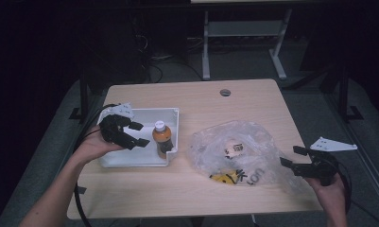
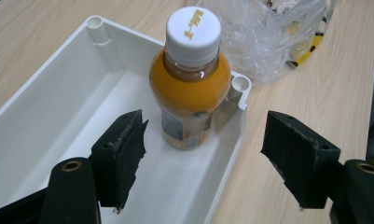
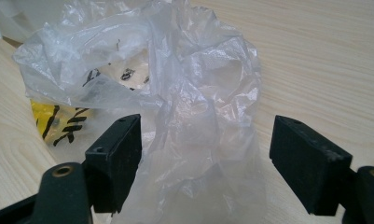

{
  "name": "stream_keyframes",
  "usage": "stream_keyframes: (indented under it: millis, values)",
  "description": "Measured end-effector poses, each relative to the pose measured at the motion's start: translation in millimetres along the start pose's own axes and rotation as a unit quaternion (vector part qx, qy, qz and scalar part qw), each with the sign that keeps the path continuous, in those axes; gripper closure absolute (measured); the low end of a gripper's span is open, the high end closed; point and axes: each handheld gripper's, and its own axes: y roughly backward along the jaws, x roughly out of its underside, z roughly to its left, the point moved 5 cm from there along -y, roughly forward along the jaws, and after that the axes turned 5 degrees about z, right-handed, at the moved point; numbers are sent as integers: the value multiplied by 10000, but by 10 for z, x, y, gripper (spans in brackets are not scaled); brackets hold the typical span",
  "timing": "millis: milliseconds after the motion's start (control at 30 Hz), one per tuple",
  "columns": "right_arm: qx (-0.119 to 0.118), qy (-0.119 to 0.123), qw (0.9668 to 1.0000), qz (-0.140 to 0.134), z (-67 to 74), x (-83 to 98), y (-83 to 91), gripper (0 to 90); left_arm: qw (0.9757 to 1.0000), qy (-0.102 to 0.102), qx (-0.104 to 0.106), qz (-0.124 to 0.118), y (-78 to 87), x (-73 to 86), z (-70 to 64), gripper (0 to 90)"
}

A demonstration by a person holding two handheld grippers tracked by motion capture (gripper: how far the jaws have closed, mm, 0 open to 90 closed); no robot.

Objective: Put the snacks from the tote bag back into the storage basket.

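An orange drink bottle (image 1: pixel 161 138) with a white cap stands upright in the right end of a white plastic tray (image 1: pixel 144 161). In the left gripper view the bottle (image 2: pixel 190 79) stands just beyond my jaws, inside the tray (image 2: pixel 58 93). My left gripper (image 1: pixel 136 134) hovers over the tray, open, with nothing between its pads. A crumpled clear plastic bag (image 1: pixel 234 151) with yellow and black print lies right of the tray. My right gripper (image 1: pixel 293 156) is open at the bag's right edge; the bag's film (image 3: pixel 198 135) lies between its jaws, unpinched.
The wooden table (image 1: pixel 234 101) has a round grommet hole (image 1: pixel 225 92) near its far edge. Small items show through the bag (image 1: pixel 234 149). Cables trail from both grippers off the table's near side. Beyond the table stand a metal frame and a dark floor.
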Motion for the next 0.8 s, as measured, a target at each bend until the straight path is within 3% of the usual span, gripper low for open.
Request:
stream_keyframes:
  millis: [433,533,800]
  values:
    - [9,-11,10000,17,1,4,-5,243,9999,90,-48,9,-13,243,19,290]
    - [6,1,10000,9,3,1,-6,243,9997,239,18,-76,-23,293,10,290]
    - [11,4,10000,7,2,3,-5,244,9995,293,-3,-88,-89,419,-11,301]
